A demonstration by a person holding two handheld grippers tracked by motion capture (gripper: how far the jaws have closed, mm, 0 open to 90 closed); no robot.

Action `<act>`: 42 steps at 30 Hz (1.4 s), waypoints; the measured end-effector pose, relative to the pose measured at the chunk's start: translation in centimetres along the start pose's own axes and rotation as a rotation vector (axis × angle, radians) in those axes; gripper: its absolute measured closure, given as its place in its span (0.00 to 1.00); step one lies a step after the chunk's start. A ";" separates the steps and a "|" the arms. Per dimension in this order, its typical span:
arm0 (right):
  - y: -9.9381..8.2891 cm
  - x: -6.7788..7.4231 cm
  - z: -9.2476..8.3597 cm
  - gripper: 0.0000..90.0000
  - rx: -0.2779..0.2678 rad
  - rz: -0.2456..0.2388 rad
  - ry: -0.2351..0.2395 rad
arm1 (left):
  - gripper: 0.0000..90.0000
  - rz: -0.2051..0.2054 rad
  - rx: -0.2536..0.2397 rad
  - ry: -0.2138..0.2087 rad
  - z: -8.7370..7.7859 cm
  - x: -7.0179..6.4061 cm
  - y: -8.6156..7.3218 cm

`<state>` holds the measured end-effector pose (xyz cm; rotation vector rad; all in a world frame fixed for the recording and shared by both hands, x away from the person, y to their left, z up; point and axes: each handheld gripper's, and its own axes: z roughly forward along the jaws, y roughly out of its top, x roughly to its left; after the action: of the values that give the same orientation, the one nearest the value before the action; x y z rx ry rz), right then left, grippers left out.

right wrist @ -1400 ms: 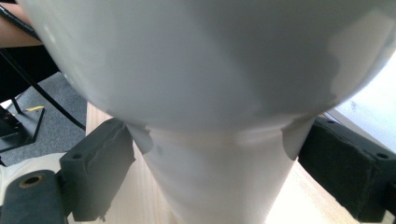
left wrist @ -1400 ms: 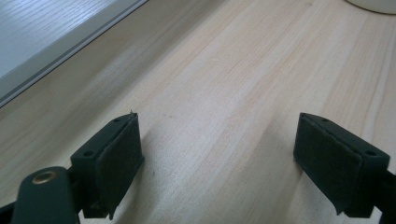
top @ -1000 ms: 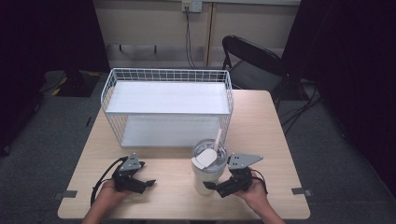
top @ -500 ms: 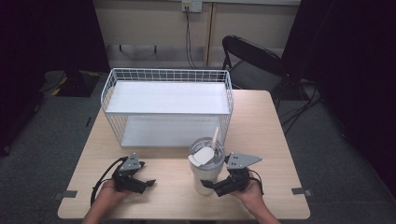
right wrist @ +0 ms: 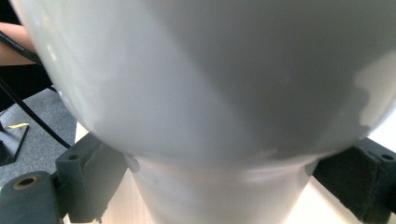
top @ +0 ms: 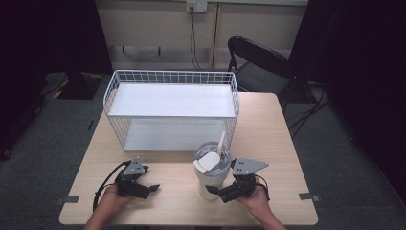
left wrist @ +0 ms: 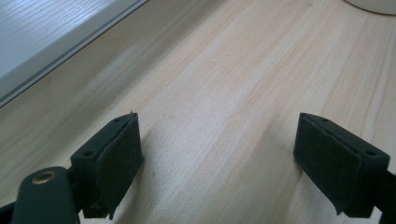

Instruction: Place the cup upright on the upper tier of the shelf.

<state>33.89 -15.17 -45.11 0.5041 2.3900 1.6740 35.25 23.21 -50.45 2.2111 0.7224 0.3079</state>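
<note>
Tumbler: we find the white tapered plastic tumbler (top: 209, 178) with lid and straw upright at the table's (top: 277, 143) near edge, before the white wire basket (top: 172, 108).
Right gripper (top: 225, 192): we see its jaws straddling the tumbler's narrow base; grasp unconfirmed.
Left gripper (top: 148, 188): released, idle, well apart.

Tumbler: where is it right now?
High view: the white tumbler stands at the table's near edge, right of centre, just in front of the wire basket. The right gripper has its jaws around the tumbler's narrow lower part.
</note>
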 end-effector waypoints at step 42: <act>-0.2 0.8 0.0 0.10 -0.035 0.008 -0.042 | 0.16 0.000 0.000 0.000 0.0 0.0 0.0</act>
<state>33.08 -14.91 -45.24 0.5389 2.3283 1.6876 35.26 23.21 -50.45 2.2112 0.7226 0.3077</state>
